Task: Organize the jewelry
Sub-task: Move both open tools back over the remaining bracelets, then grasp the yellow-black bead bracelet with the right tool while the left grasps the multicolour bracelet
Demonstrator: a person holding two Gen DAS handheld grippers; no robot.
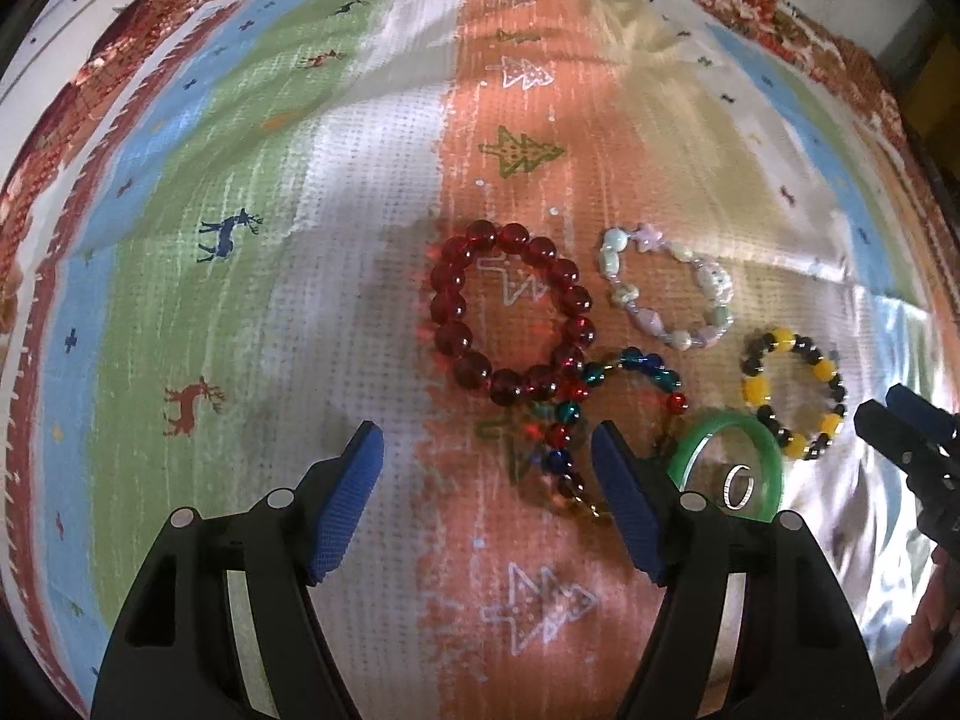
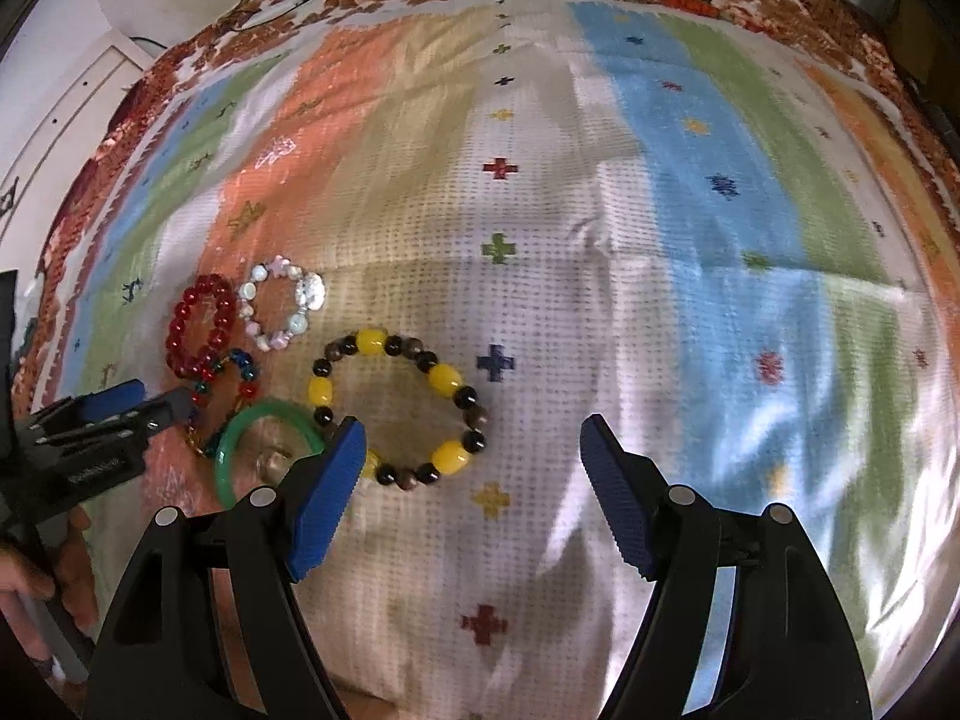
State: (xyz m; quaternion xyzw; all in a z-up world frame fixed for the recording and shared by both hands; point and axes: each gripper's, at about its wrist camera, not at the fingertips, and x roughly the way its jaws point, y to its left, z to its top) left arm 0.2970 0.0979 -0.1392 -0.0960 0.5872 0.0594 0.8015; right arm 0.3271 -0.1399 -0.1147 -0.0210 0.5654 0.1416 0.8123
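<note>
Several pieces of jewelry lie grouped on the patterned cloth. A red bead bracelet (image 1: 510, 312) (image 2: 201, 324), a pale pastel bracelet (image 1: 666, 285) (image 2: 282, 309), a yellow-and-black bead bracelet (image 1: 792, 390) (image 2: 396, 408), a multicolour bead string (image 1: 576, 426) (image 2: 231, 381), a green bangle (image 1: 729, 459) (image 2: 258, 450) and a small silver ring (image 1: 739, 485) inside the bangle. My left gripper (image 1: 486, 450) is open and empty, just before the multicolour string. My right gripper (image 2: 474, 444) is open and empty, its left finger over the yellow bracelet's near edge.
The striped cloth (image 1: 240, 300) (image 2: 720, 300) with deer and tree prints covers the table, with a floral border at the far edge. The right gripper shows at the left wrist view's right edge (image 1: 900, 426); the left gripper shows at the right wrist view's left (image 2: 108, 414).
</note>
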